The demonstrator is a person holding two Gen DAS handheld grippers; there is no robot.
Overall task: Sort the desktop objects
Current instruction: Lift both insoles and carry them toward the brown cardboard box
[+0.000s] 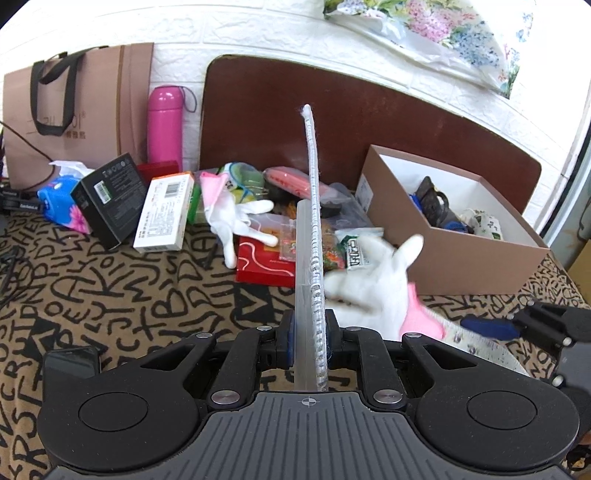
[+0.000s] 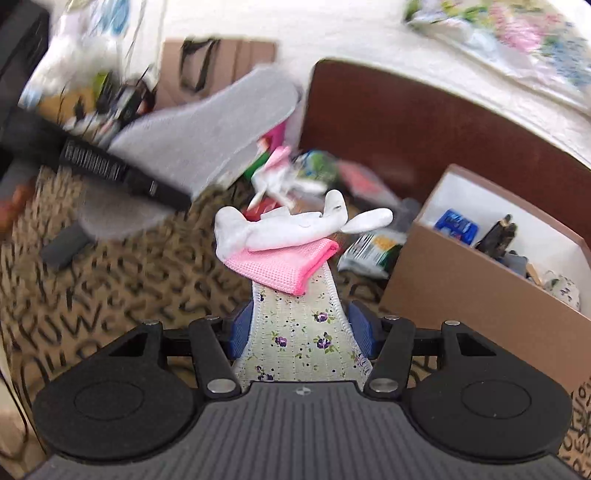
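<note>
White brick-pattern wall (image 1: 258, 29) behind a brown rounded board (image 1: 369, 122); worktop (image 1: 129, 295) covered in letter-print cloth.

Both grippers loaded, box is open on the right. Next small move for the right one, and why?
Probably carry the right gripper toward the open cardboard box and release there. Its fingers clamp a floral insole with a white glove draped on its tip, and the box sits just to its right, partly filled. The left gripper is shut on a grey insole, so it can wait.
</note>
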